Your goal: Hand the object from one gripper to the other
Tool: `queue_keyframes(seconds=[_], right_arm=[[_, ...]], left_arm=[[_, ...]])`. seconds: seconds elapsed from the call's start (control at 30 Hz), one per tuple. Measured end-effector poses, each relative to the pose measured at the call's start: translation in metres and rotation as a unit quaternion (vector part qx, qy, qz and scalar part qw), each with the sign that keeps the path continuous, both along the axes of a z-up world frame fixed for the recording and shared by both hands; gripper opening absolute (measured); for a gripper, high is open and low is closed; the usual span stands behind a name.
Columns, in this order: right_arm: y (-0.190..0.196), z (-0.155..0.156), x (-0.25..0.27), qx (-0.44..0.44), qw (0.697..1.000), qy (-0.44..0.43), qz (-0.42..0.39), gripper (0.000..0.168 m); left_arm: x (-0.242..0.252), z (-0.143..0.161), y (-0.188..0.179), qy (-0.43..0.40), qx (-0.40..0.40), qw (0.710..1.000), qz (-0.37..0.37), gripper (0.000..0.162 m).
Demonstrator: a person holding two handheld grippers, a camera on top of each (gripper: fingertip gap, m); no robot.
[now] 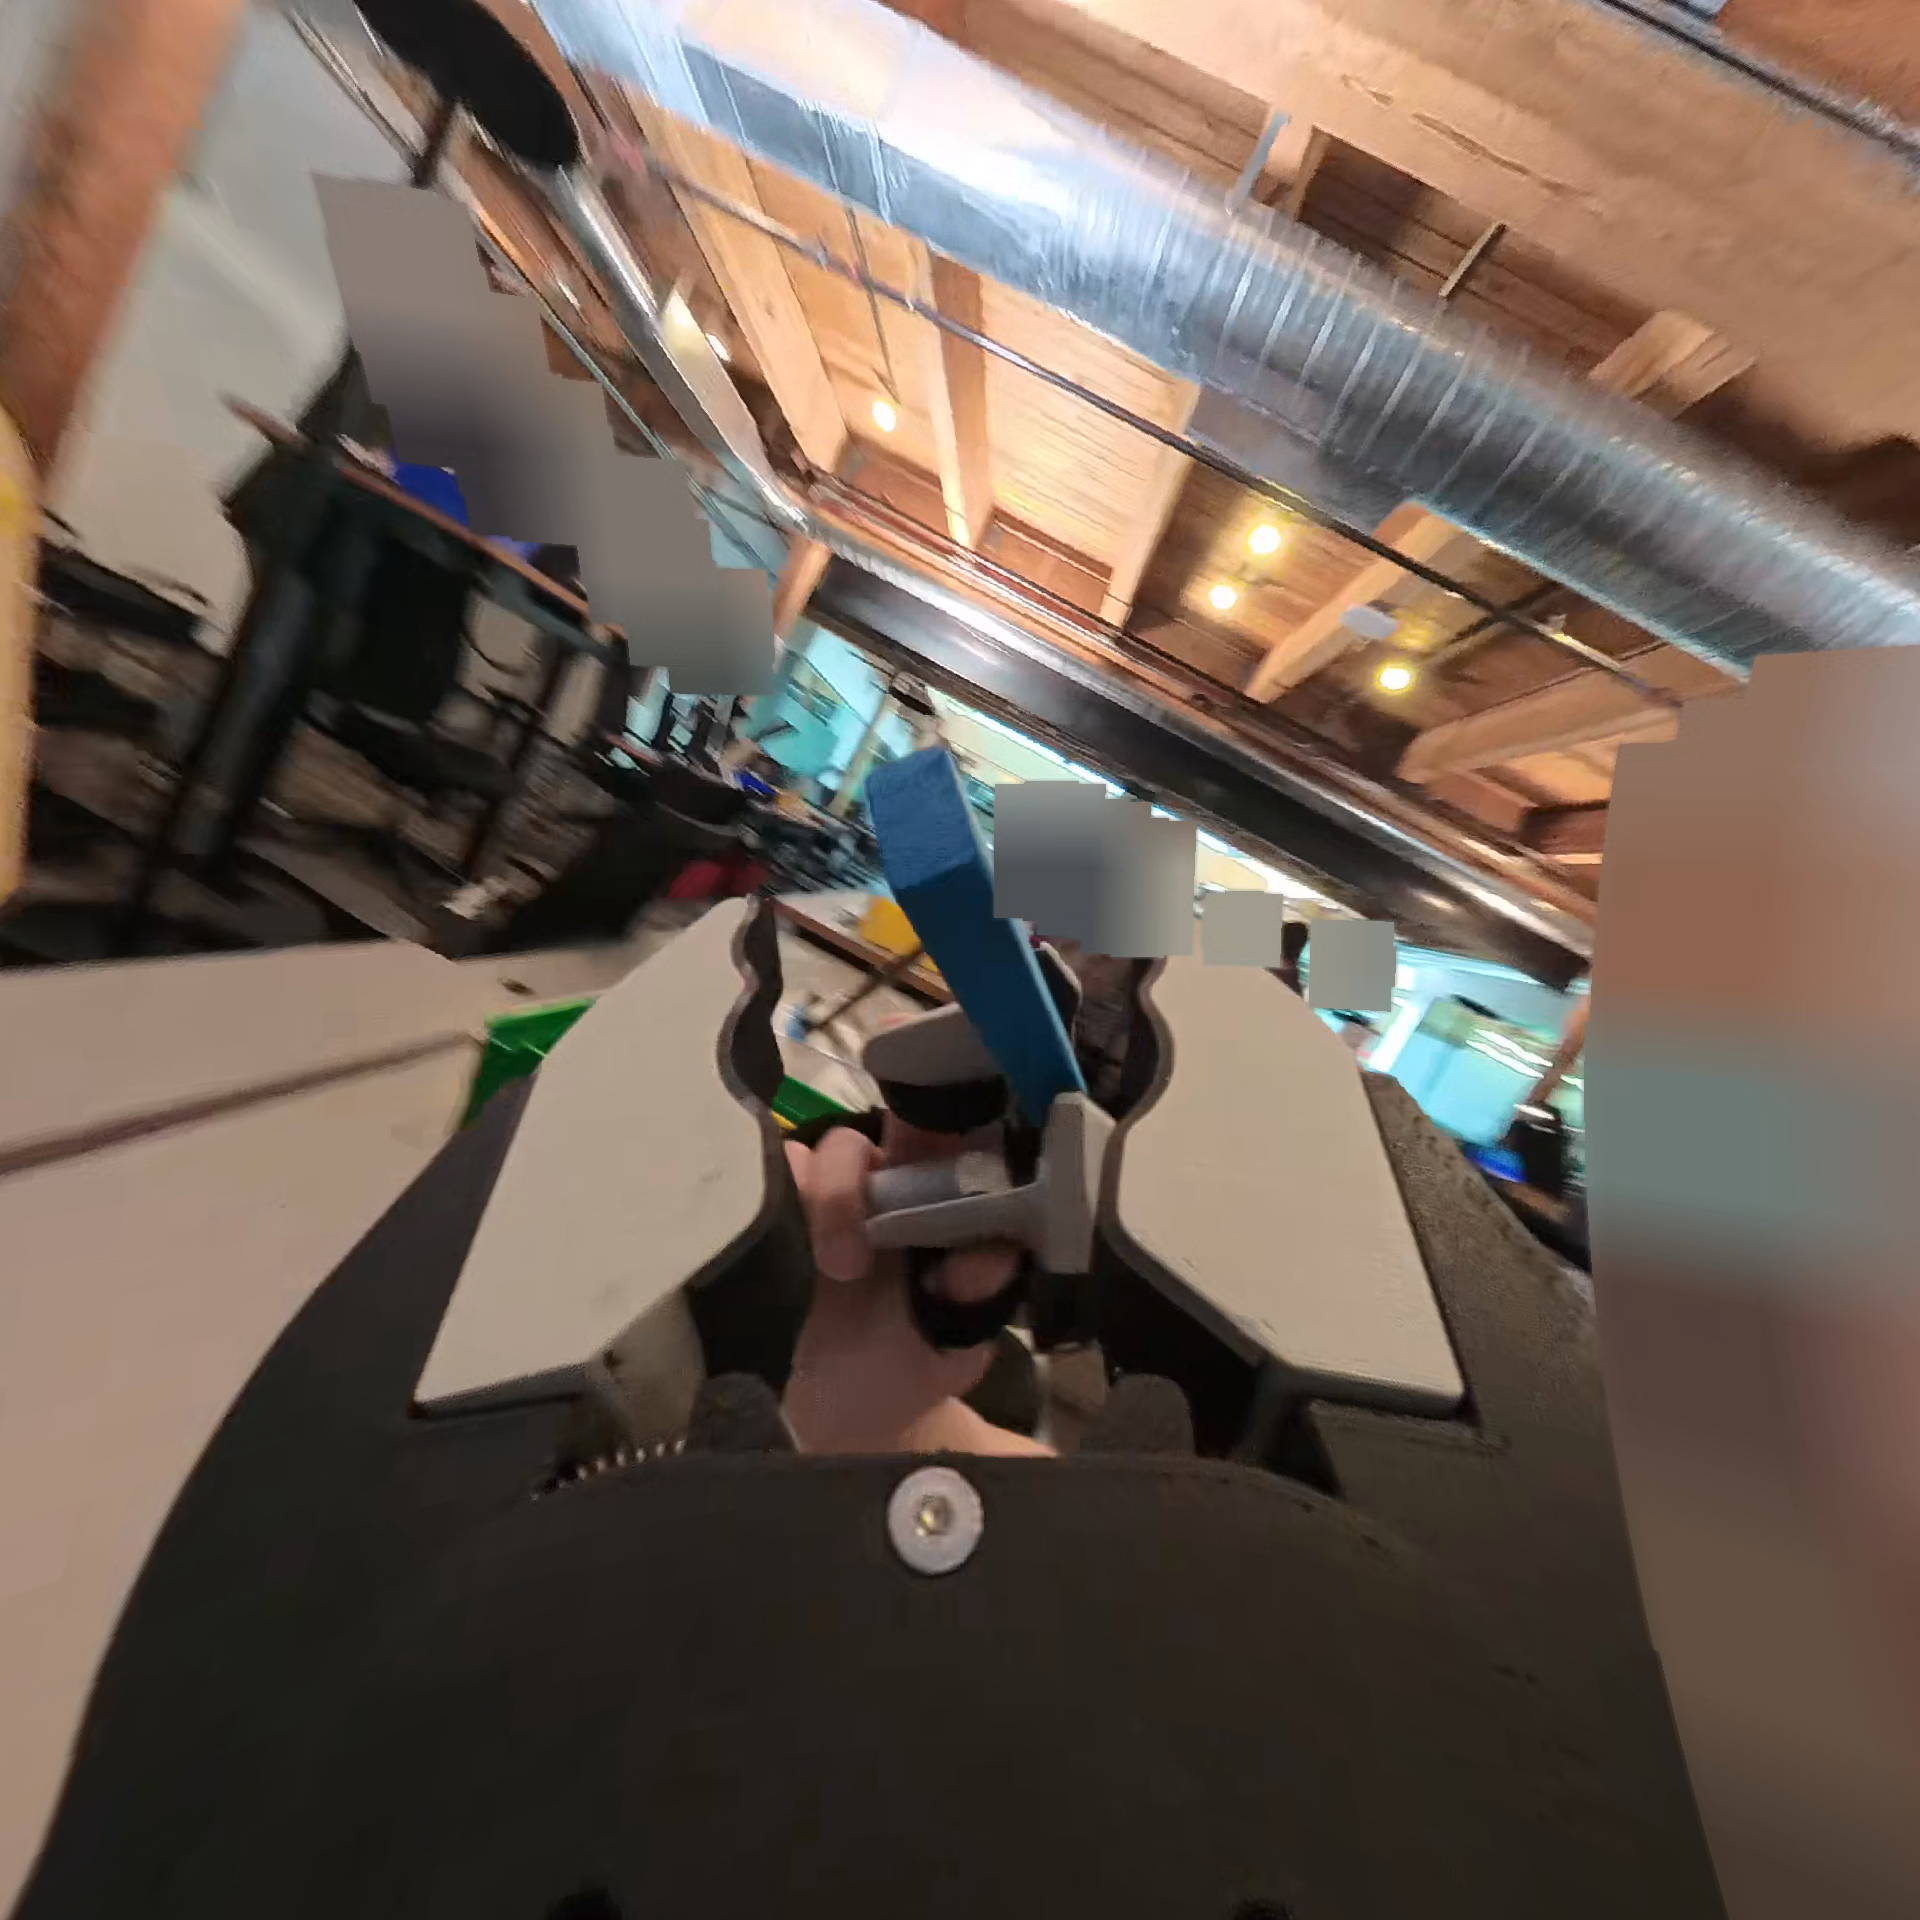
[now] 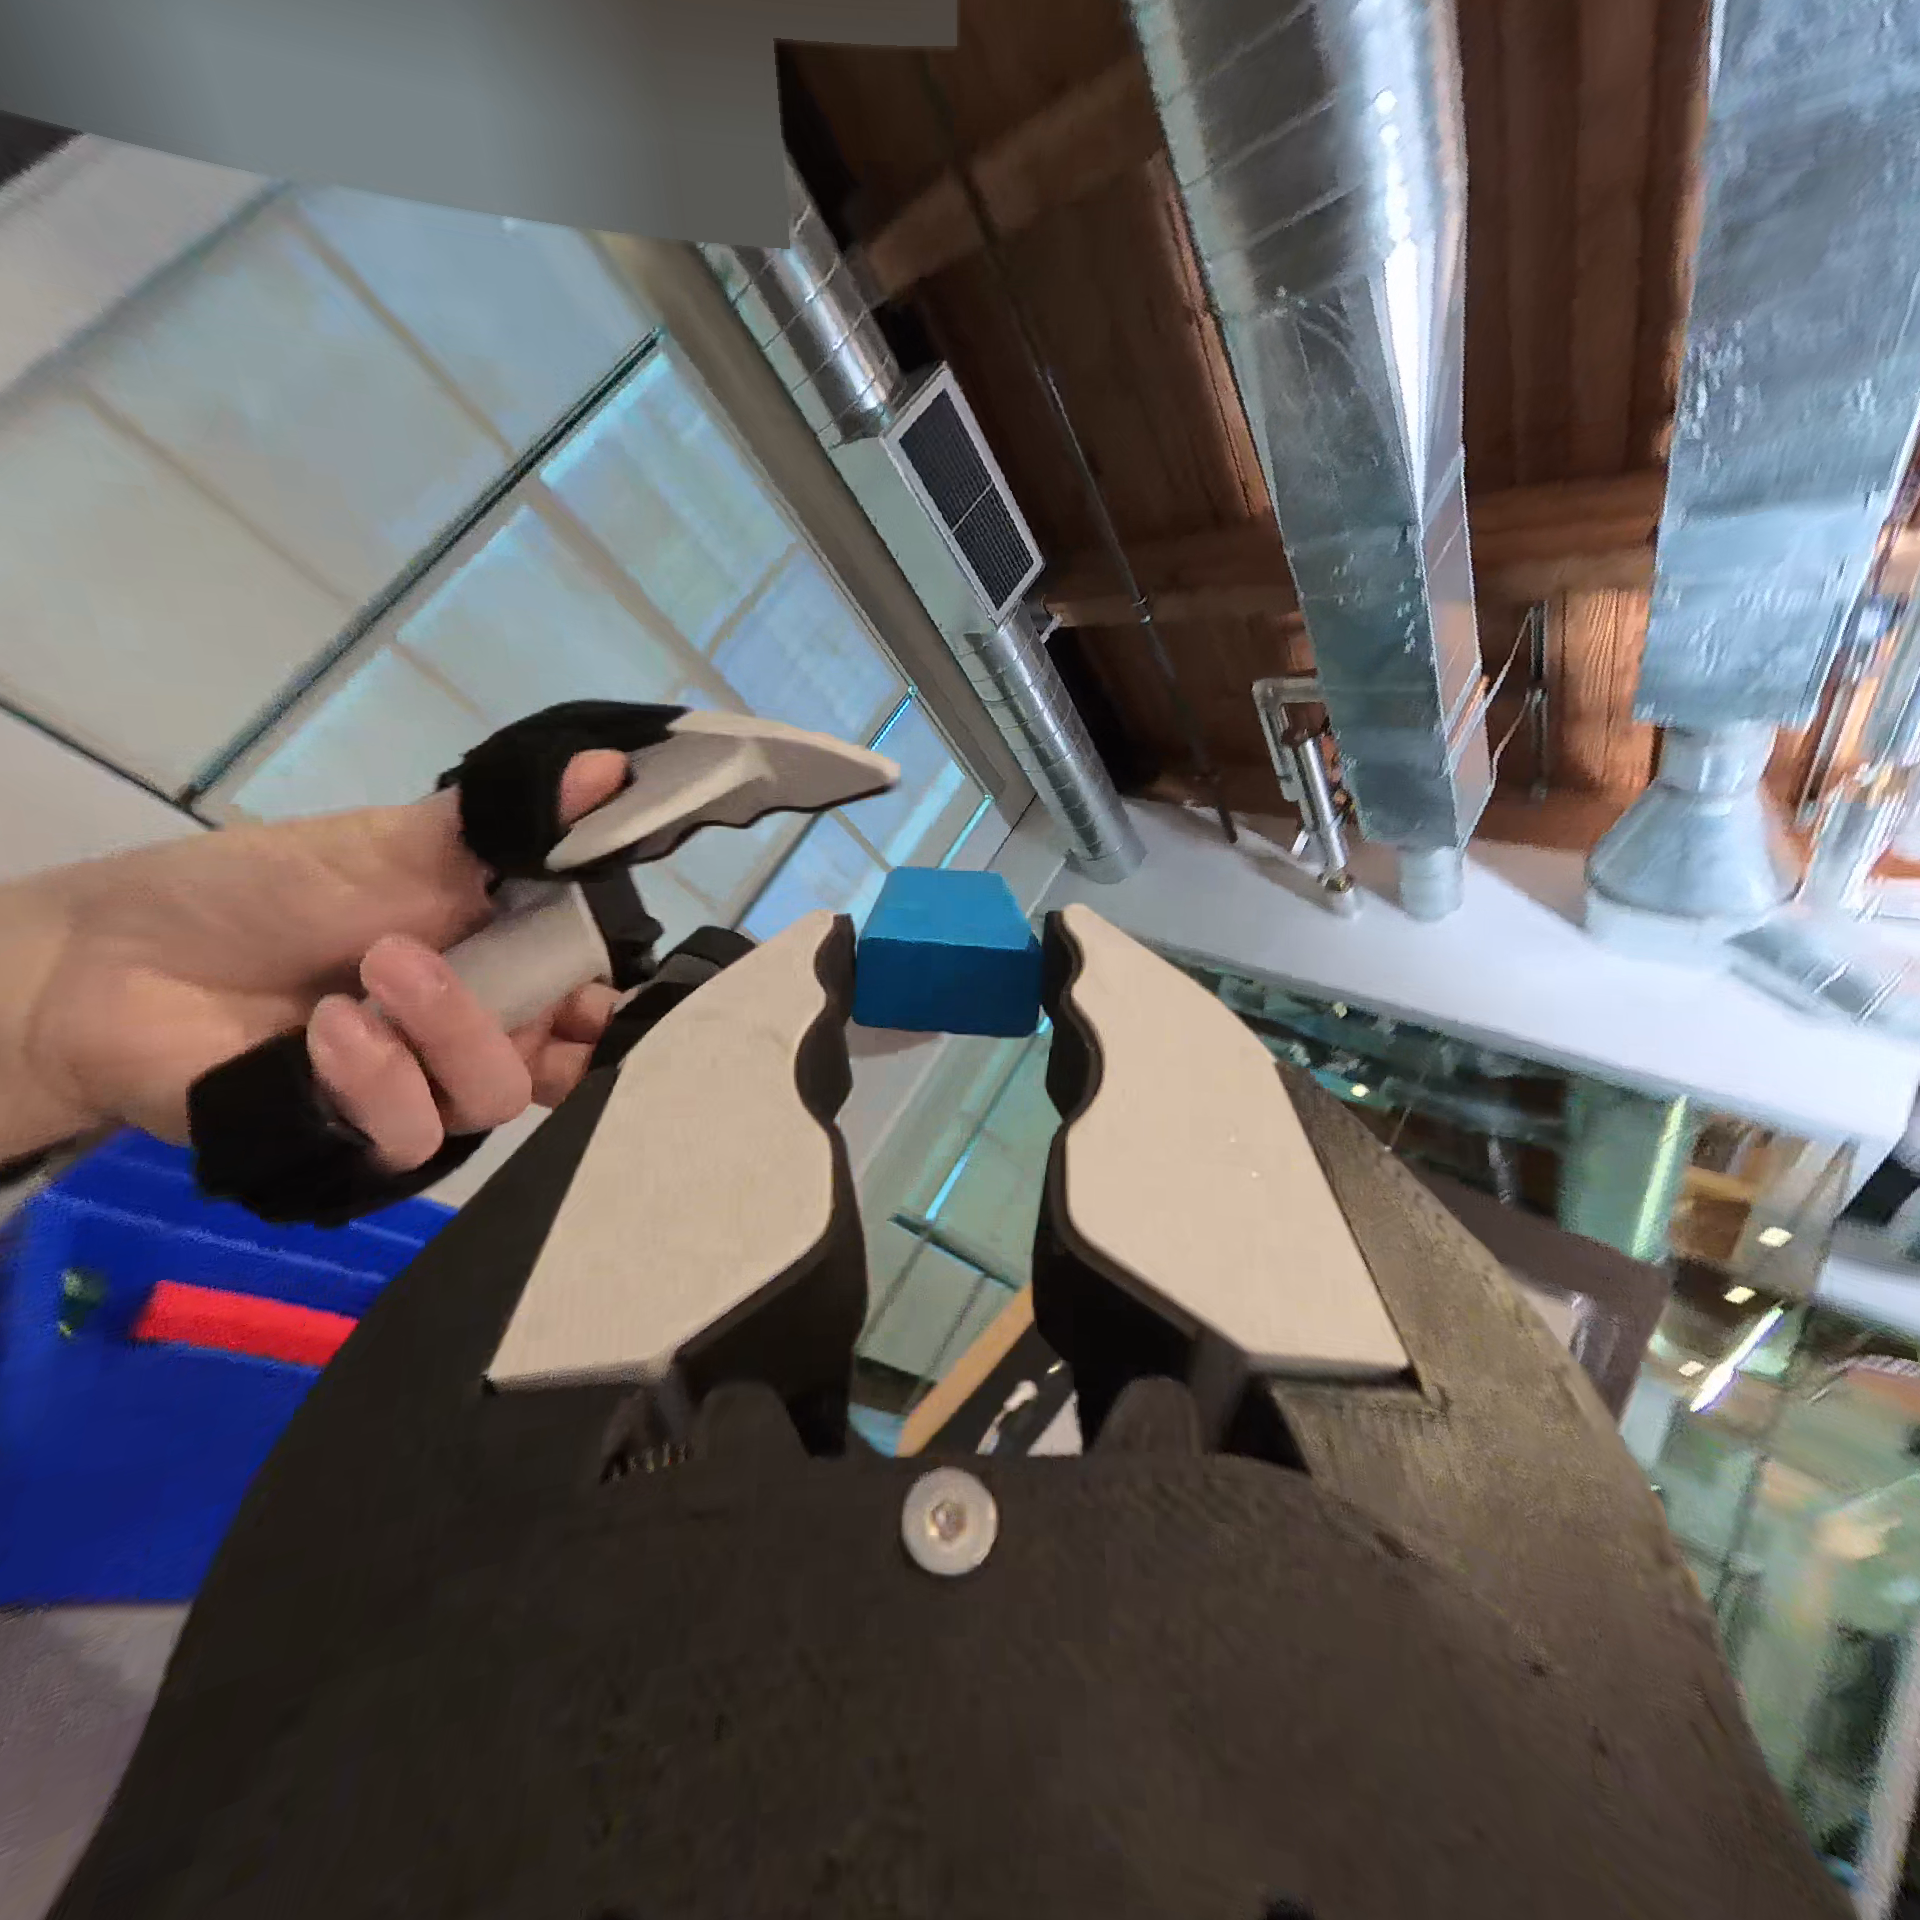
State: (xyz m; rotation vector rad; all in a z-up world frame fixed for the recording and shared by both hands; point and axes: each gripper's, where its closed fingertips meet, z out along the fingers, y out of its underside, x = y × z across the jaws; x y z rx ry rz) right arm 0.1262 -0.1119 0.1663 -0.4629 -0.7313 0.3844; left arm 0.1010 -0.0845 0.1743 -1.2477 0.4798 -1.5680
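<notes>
The right claw point(image 2: 948, 961) pinches a blue rectangular block point(image 2: 945, 961) between its fingertips; the block's long axis runs straight ahead along the fingers, so its end sticks out beyond the tips. The left claw point(image 1: 951, 987) is spread wide and empty. In the left wrist view the block point(image 1: 961, 925) rises slantwise in the gap between the left fingers, farther off, apparently not touching either. In the right wrist view the left claw point(image 2: 727, 790) sits just beside the block, up and to the left, gripped by a hand point(image 2: 281, 956) in a black fingerless glove. A blue bin point(image 2: 125, 1382) lies below.
</notes>
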Motion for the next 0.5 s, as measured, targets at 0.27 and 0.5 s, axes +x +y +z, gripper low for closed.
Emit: queue_keyframes(seconds=[0.27, 0.5], right_arm=[[0.021, -0.024, -0.024, 0.004, 0.997, -0.066, -0.043, 0.035], [0.057, -0.028, -0.022, -0.210, 0.972, -0.098, 0.026, 0.040]], left_arm=[[-0.003, -0.003, 0.004, 0.040, 0.070, 0.997, 0.022, 0.016], [-0.040, -0.005, 0.034, 0.265, 0.333, 0.837, 0.345, 0.017]])
